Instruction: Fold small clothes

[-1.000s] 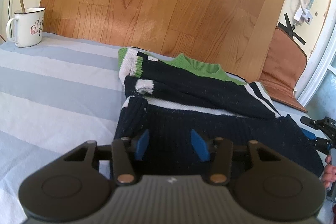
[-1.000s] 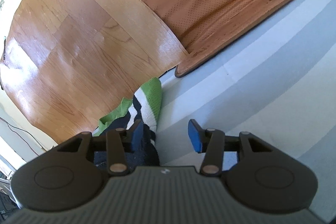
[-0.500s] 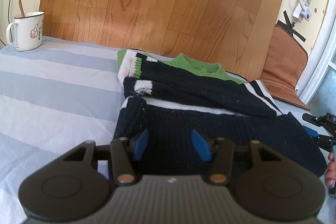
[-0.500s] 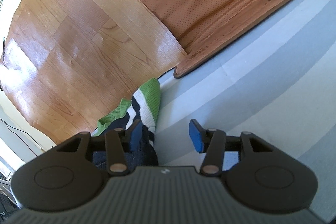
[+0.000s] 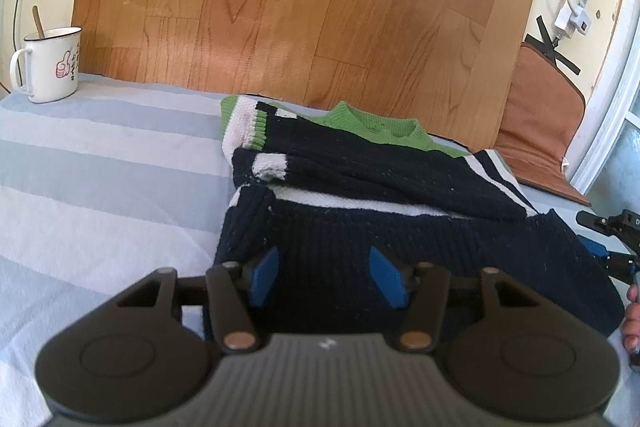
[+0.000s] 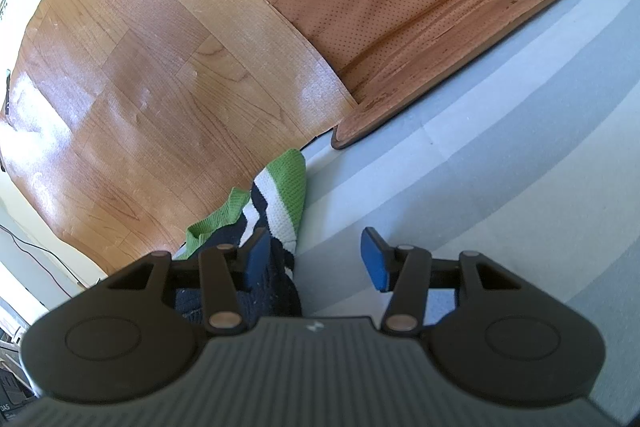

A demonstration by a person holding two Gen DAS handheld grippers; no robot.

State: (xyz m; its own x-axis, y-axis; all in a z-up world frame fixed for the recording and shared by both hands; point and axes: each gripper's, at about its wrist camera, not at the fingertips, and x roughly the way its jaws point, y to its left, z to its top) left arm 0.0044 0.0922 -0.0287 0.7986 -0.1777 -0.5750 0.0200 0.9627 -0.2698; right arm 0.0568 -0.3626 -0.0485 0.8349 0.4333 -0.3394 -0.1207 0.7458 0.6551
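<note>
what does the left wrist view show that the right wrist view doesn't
Only the left wrist view: a white mug with a spoon in it, a wall plug, the sweater's whole folded body, and the left gripper, jaws opening over the dark hem, nothing pinched.

Only the right wrist view: the right gripper, jaws apart at the sweater's edge.

Both: the sweater, the striped cloth, the wood-grain board and the brown cushion.

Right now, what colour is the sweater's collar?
Green: the sweater's collar is ribbed green knit, clearest in the left wrist view.
</note>
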